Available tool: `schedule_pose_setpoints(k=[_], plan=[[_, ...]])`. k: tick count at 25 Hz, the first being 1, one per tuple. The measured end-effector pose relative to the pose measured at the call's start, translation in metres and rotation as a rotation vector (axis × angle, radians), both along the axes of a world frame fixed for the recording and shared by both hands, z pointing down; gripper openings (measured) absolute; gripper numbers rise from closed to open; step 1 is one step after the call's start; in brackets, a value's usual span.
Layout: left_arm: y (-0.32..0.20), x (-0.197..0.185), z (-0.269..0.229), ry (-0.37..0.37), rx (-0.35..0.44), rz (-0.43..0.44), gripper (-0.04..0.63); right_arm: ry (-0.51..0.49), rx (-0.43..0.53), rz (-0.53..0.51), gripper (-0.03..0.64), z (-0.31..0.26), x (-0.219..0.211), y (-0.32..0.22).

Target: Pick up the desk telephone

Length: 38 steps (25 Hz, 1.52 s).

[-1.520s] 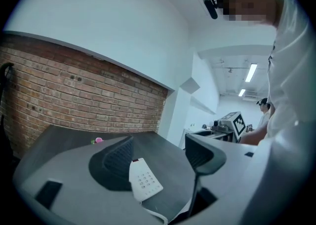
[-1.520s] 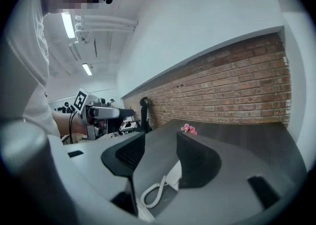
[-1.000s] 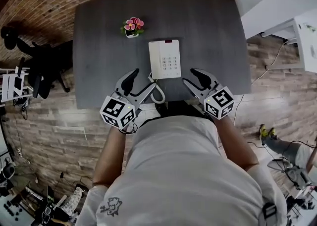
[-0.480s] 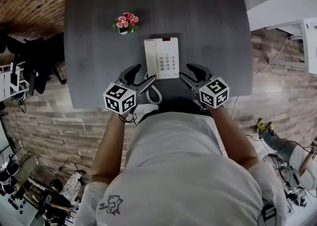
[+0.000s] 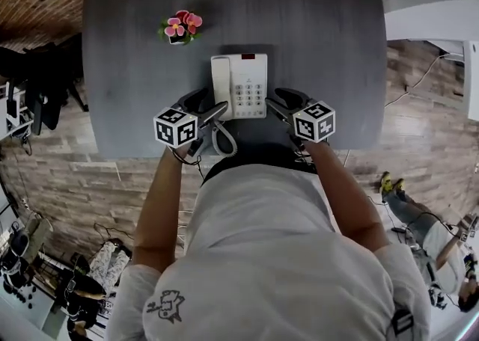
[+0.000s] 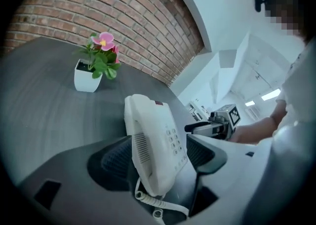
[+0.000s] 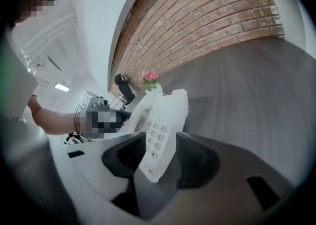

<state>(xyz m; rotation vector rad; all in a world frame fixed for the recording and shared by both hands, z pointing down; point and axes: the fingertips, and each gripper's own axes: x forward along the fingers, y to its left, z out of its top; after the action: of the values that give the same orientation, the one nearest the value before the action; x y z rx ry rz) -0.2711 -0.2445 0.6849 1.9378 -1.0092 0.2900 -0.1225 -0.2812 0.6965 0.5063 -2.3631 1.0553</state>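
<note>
Head view: sits above the near edge of the table (image 5: 322, 25) and faces steeply down. It is high enough to take in the whole top.
Left gripper view: sits low over the table, just beside the near left corner of the desk telephone (image 5: 239, 87). It faces far and slightly right, very close.
Right gripper view: sits low, just beside the telephone's near right corner. It faces far and left, very close.
Shared by all three: the telephone, the flower pot (image 5: 177, 27), the table top and the brick wall (image 6: 98, 7) at the far side.
Gripper views against each other: their lines of sight cross over the telephone.
</note>
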Motion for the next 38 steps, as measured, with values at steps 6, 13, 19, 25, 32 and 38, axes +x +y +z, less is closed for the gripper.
schedule_pose_setpoints(k=[6,13,19,25,32,38], plan=[[-0.01,-0.005,0.02,0.058,-0.027,-0.013,0.362,0.0,-0.081,-0.015,0.169,0.024,-0.007,-0.001],[-0.009,0.005,0.032,0.141,-0.047,0.014,0.36,0.004,-0.121,-0.027,0.141,0.041,-0.008,0.002],[-0.012,0.011,0.036,0.182,-0.047,0.02,0.354,-0.026,-0.14,-0.048,0.138,0.043,-0.012,0.004],[-0.014,0.011,0.037,0.214,-0.044,0.028,0.357,-0.086,-0.185,-0.05,0.097,0.04,-0.015,0.005],[-0.012,0.009,0.035,0.209,-0.04,-0.01,0.334,-0.113,-0.206,-0.028,0.08,0.04,-0.015,0.005],[-0.01,0.008,0.028,0.194,-0.039,-0.01,0.321,-0.101,-0.204,-0.033,0.072,0.031,-0.015,0.007]])
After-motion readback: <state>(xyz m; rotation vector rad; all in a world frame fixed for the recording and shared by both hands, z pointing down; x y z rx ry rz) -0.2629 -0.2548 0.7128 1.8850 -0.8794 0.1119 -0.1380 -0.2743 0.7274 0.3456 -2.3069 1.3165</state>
